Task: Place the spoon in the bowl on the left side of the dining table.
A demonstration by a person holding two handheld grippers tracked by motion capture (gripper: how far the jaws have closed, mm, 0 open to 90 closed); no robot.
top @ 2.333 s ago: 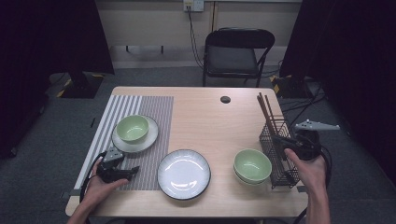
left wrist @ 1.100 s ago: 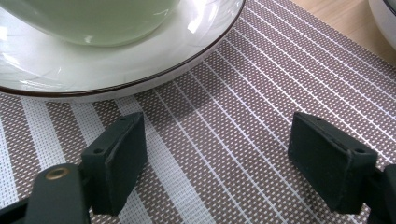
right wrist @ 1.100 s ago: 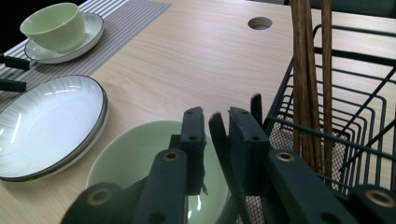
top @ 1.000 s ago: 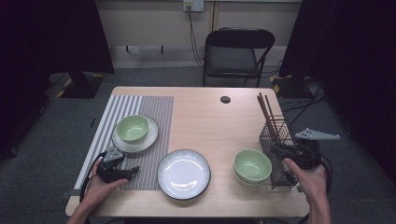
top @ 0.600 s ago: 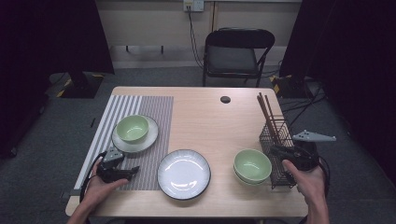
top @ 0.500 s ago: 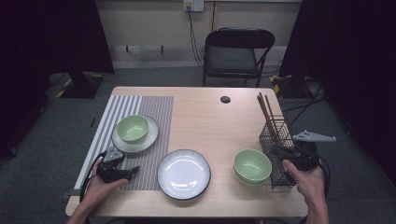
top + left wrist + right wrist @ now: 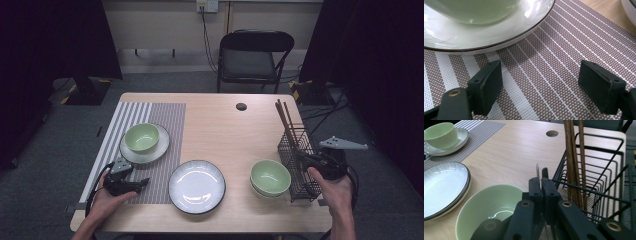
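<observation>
High view: the right gripper [image 7: 320, 162] sits at the wire rack [image 7: 299, 165], which stands at the table's right edge just right of a green bowl [image 7: 270, 177]. The left gripper [image 7: 125, 184] rests on the striped mat [image 7: 150, 112], far left of the rack.

Left gripper view: its jaws stand wide apart over the mat, holding nothing, just short of a saucer [image 7: 486, 37].

Right gripper view: its jaws are pinched onto a thin metal utensil handle [image 7: 537, 171] at the rack's near wall, left of the chopsticks [image 7: 574, 157].
</observation>
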